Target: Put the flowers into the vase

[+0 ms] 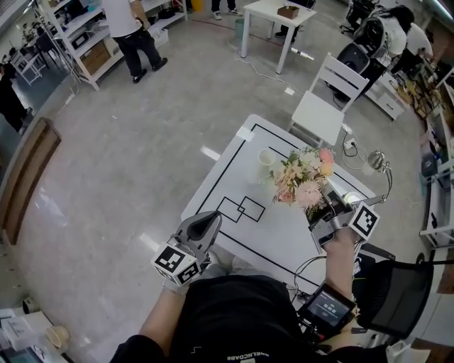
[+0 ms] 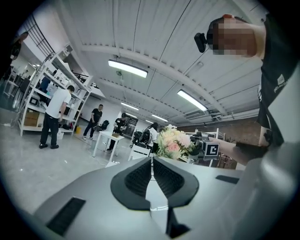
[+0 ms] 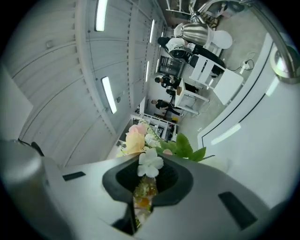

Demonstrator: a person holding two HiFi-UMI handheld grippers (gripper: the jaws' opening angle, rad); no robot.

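A bouquet of pink, peach and white flowers (image 1: 303, 177) hangs above the right part of the white table (image 1: 284, 230). My right gripper (image 1: 327, 199) is shut on its stems, which show pinched between the pads in the right gripper view (image 3: 146, 177), with a white blossom (image 3: 150, 162) just past them. The white vase (image 1: 266, 163) stands on the table left of the bouquet, apart from it. My left gripper (image 1: 211, 219) hovers at the table's near left edge, jaws shut with nothing between them (image 2: 151, 171). It looks toward the flowers (image 2: 173, 140).
Black lines mark rectangles on the table top. A silver desk lamp (image 1: 377, 162) and cables sit at the far right corner, a white chair (image 1: 328, 96) behind it. A second white table (image 1: 273, 14), shelves (image 1: 78, 39) and people stand further back.
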